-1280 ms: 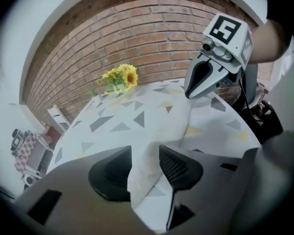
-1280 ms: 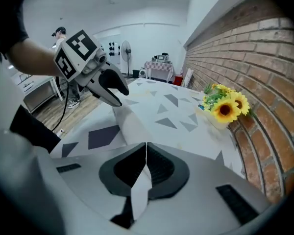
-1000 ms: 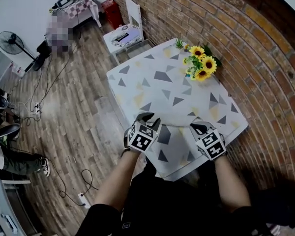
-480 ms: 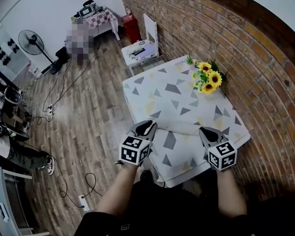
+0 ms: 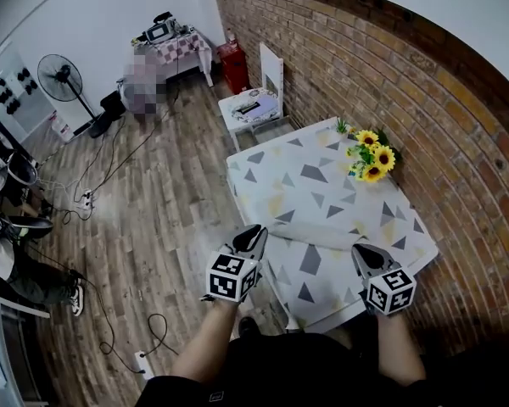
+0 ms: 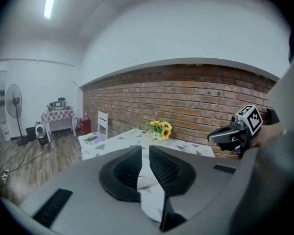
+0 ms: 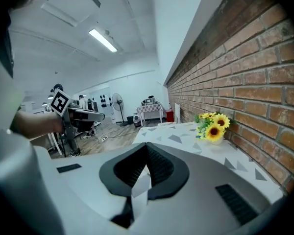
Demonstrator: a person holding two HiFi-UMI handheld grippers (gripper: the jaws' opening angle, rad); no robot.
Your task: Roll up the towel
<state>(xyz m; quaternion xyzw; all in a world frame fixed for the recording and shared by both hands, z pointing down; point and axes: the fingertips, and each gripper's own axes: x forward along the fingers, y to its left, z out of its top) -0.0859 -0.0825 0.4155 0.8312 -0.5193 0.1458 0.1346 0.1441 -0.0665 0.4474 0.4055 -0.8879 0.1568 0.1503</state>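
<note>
Towel [image 5: 316,265]: white with grey and yellow triangles, on the bench [image 5: 235,172], near edge lifted up.
Left tongs [image 6: 143,161]: have just been closing, now pinching the towel's edge.
Right tongs [image 7: 146,166]: squeezed tight on the towel's edge.
Sunflowers [image 5: 371,157]: far side, by the brick wall [image 5: 424,100].

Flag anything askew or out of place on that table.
Only the towel stands out: a raised fold runs across it, and its near edge is pinched up by the left gripper, whose jaws have just been closing on it, and the right gripper. The sunflowers stand upright.
</note>
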